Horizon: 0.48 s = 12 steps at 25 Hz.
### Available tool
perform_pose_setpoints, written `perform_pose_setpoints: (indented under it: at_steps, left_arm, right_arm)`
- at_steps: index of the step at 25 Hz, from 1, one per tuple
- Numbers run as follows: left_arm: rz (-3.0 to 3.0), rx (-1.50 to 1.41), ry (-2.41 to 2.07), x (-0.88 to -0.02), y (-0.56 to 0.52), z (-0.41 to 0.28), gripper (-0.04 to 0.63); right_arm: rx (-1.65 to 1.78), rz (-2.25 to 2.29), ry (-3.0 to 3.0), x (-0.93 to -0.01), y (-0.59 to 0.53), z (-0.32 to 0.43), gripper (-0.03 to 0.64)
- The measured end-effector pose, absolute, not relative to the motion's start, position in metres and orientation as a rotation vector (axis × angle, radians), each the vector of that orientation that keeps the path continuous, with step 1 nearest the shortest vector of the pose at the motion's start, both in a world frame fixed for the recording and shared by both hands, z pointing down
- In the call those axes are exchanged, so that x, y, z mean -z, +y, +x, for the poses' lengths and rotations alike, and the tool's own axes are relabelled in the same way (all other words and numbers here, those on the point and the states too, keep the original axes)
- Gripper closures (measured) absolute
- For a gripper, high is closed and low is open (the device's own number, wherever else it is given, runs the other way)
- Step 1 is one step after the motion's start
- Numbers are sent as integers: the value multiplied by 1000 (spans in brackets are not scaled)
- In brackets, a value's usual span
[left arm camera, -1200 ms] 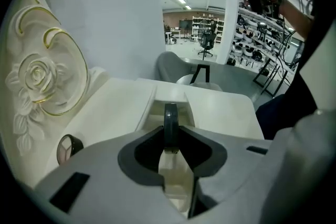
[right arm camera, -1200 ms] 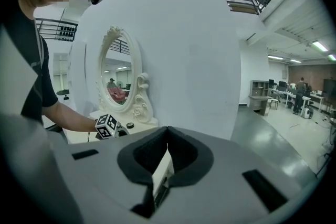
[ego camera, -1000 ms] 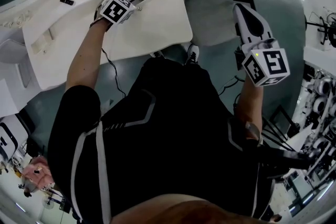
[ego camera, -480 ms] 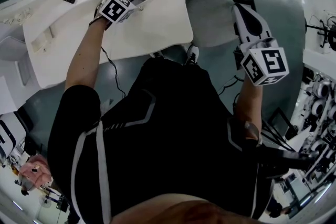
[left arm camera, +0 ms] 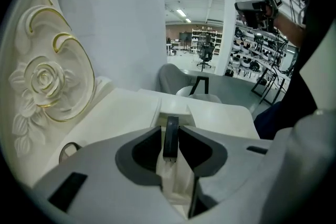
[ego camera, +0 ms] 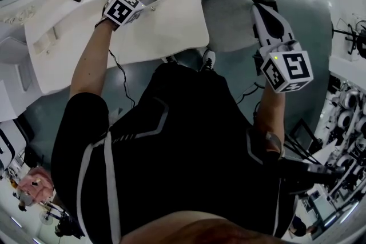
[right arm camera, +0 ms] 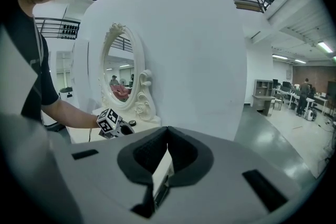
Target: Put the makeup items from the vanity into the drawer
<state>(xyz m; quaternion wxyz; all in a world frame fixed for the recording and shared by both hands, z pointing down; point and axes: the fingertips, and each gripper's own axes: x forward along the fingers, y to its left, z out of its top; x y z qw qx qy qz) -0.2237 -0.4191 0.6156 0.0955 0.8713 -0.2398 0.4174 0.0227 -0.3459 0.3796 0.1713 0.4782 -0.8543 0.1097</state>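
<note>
My left gripper (left arm camera: 170, 128) pinches a slim black makeup stick (left arm camera: 170, 147) over the white drawer opening (left arm camera: 173, 108) at frame centre. If I release it tilted, it may catch the rim. My right gripper (right arm camera: 167, 132) is closed and empty.

The head view looks steeply down from above the person onto the glossy white vanity worktop (ego camera: 171, 26). The left gripper view sits low and close over that worktop, facing along it toward the hall beyond. The right gripper view faces the worktop from well off it. Like the head view, it shows the left hand-held gripper (right arm camera: 126, 130).
</note>
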Motion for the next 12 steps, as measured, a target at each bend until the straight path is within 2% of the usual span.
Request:
perform_pose_setpoints:
  at_steps: [12]
  left_arm:
    - [2627, -1000, -891, -569, -431, -226, 502]
  right_arm:
    - [-332, 1361, -2487, -372, -351, 28, 612]
